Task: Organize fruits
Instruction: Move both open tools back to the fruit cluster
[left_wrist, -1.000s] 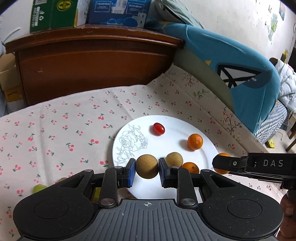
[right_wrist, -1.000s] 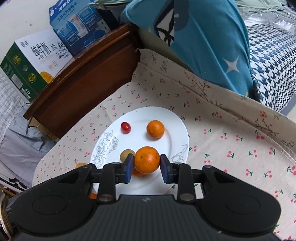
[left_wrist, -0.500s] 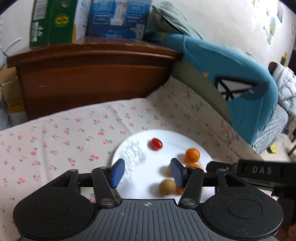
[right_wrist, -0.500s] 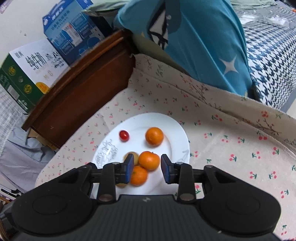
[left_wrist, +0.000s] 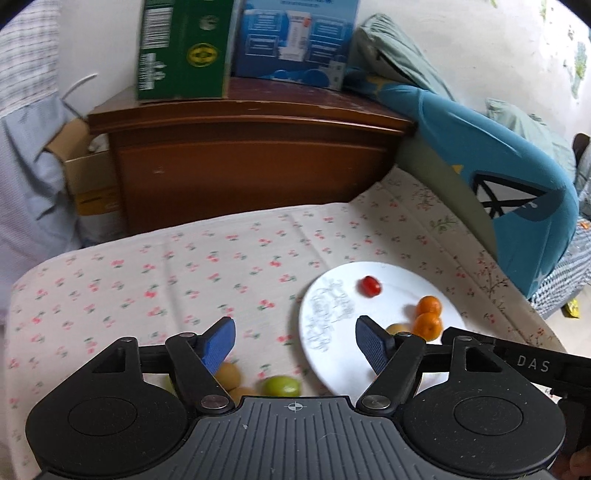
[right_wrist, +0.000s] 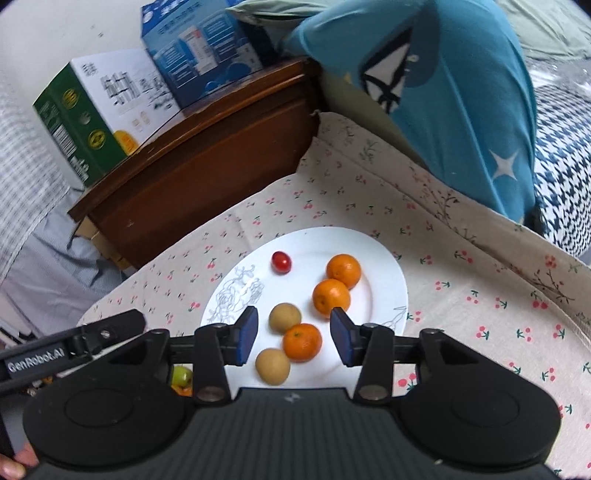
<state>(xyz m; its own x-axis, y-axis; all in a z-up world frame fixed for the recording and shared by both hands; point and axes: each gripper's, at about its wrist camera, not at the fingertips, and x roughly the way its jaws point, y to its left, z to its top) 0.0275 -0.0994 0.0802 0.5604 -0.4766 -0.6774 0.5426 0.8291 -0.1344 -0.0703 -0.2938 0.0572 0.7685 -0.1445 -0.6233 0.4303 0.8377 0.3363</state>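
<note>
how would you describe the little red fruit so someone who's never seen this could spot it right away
Find the white plate with a grey line drawing, lying on the cherry-print cloth. The small red tomato sits near the plate's far rim, apart from the other fruit. It is the only red, glossy piece; its neighbours are three oranges and two tan-brown round fruits, all bigger.

My left claw (left_wrist: 295, 341): black ribbed housing, two round discs, silver pivot screws, blue textured pads (left_wrist: 371, 343) on black linkage fingers, white crosshair mark at centre. My right claw (right_wrist: 293, 336): same black build, blue pads, small white mark. Side bars lettered "DAS" and "GenRobot.AI".
</note>
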